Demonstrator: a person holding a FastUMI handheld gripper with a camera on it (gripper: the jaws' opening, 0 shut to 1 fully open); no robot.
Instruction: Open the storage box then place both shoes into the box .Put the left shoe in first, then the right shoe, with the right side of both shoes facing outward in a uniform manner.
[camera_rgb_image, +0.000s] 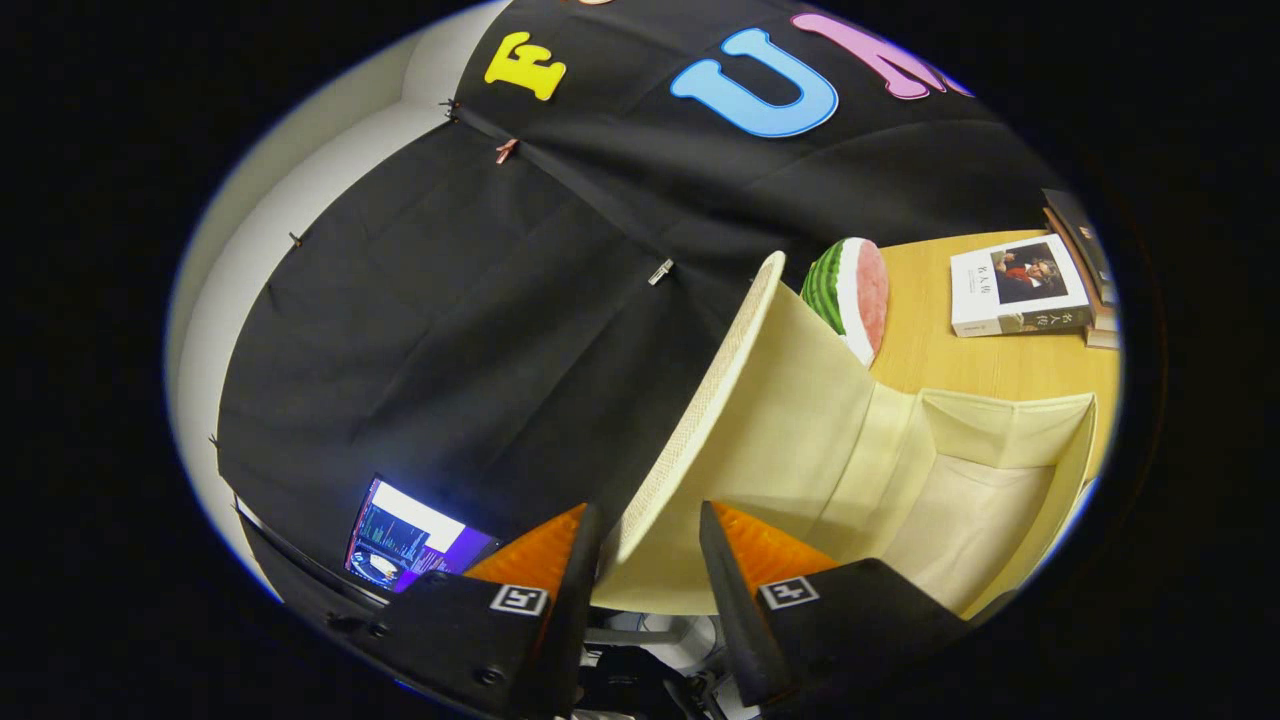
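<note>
A cream fabric storage box (1010, 425) stands on a wooden table (930, 350), and its pale inside is in sight. Its lid (780, 400) is swung up and stands tilted on edge, with the woven rim running down between my fingers. My gripper (647, 520) is shut on the lid's lower rim, one finger on each face of it. The box's open mouth lies just beyond my right finger.
A watermelon-slice toy (850, 290) sits behind the raised lid. A white book (1015, 290) lies on the table beyond the box, beside a stack of books (1085, 255). A lit laptop screen (410, 540) shows low by my left finger.
</note>
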